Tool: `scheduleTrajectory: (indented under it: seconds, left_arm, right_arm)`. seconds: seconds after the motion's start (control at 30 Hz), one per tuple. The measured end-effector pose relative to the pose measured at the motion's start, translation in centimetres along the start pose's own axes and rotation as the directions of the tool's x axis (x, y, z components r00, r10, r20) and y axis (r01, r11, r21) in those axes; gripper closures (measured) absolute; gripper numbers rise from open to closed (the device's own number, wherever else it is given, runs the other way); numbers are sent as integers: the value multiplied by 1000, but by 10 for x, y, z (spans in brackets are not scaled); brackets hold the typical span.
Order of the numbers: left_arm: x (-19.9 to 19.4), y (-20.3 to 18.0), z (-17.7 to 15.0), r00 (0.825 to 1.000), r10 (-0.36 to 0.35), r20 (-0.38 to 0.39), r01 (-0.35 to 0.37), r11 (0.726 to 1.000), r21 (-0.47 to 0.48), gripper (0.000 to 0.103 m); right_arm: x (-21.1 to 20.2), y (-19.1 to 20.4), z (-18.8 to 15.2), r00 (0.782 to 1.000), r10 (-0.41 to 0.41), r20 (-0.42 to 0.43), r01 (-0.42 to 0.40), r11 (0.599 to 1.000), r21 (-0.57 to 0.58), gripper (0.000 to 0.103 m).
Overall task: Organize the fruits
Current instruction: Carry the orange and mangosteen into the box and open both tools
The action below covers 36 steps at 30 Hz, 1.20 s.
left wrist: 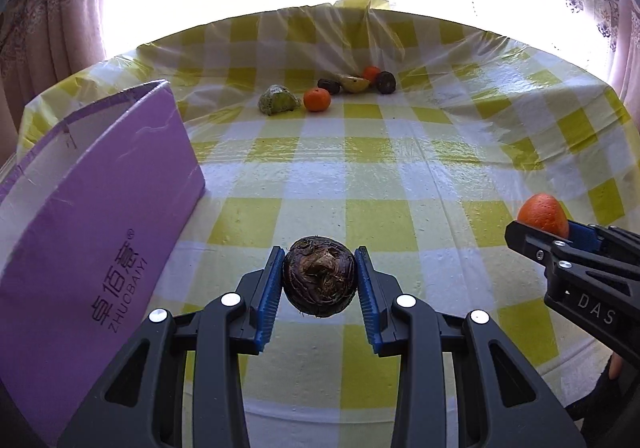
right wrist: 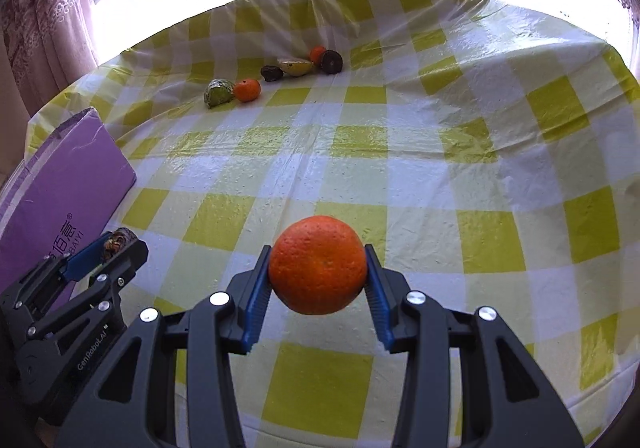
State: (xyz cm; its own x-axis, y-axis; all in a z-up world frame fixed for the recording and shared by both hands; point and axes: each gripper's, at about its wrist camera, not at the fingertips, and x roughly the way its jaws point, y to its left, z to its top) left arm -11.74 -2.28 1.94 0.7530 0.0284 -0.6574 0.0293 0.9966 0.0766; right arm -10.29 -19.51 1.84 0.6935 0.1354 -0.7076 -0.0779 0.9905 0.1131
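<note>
nearby, stood a purple cardboard box (left wrist: 92,216) at the left, flat-sided, matte, printed with dark lettering, just beside the left gripper (left wrist: 319,284). spread under everything: a yellow-and-white checked tablecloth (left wrist: 400,176), glossy, crinkled, plastic-looking. lay far off by the bright window: a loose row of fruit, namely a green knobbly wedge (left wrist: 278,99), a small smooth tangerine (left wrist: 317,99), two dark round fruits (left wrist: 329,86) (left wrist: 386,82), a yellow wedge (left wrist: 354,83) and another orange one (left wrist: 371,73). nothing between the grippers and that row but bare cloth. clamped narrow by the left gripper's ribbed blue pads (left wrist: 267,294): a dark brown round fruit (left wrist: 319,282), rough and fibrous, off the cloth. gripped likewise in the right gripper (right wrist: 318,272): a pebbled, round orange (right wrist: 318,265), clear of the table.
</note>
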Motion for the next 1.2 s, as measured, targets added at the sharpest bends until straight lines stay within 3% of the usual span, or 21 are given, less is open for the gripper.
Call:
scheduleTrajectory:
  seconds: [0.2, 0.4, 0.67, 1.2]
  left_arm:
    - [-42, 31, 9, 993, 91, 76, -89, 996, -24, 70]
    - [-81, 55, 18, 979, 132, 155, -123, 990, -64, 69]
    - [-107, 80, 23, 965, 177, 192, -156, 981, -117, 69]
    - [-141, 167, 15, 916, 347, 203, -285, 916, -281, 69]
  right_arm:
    - [-35, 27, 8, 997, -17, 72, 24, 995, -99, 59]
    - [-63, 53, 16, 982, 24, 187, 0, 992, -127, 59]
    - [-89, 83, 24, 961, 93, 262, -52, 985, -162, 59]
    - [-102, 206, 32, 914, 287, 286, -169, 912, -374, 59]
